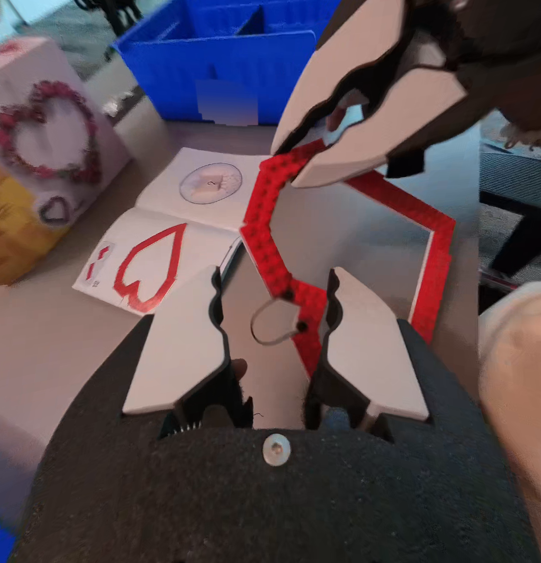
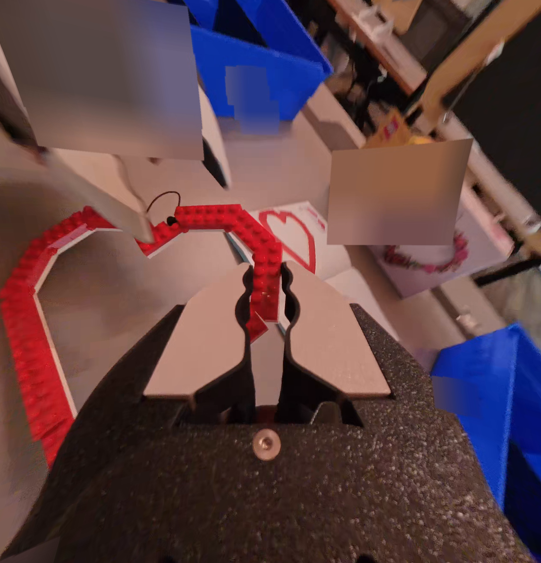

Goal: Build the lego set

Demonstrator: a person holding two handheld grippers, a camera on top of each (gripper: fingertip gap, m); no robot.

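Note:
A red heart-shaped Lego frame (image 1: 263, 243) with a white underside is held tilted above the table. A thin wire loop (image 1: 267, 323) hangs from two black pins at its notch. My left gripper (image 1: 275, 272) is open, with the loop between its fingers and the right finger against the frame's notch. My right gripper (image 2: 266, 268) is shut on a strip of the frame (image 2: 264, 286). It also shows in the left wrist view (image 1: 293, 166), coming in from the upper right. One of the left gripper's fingers (image 2: 132, 219) rests on the notch beside the loop (image 2: 165, 199).
An open instruction booklet (image 1: 178, 219) with a red heart drawing lies on the table behind the frame. A white set box (image 1: 44, 131) and a yellow box (image 1: 10, 228) stand at the left. A blue bin (image 1: 220, 61) stands behind, and another (image 2: 491, 396) at the right. A sleeve (image 1: 522, 380) is at the right edge. The left gripper's tips are roughly 7 cm from the right gripper's.

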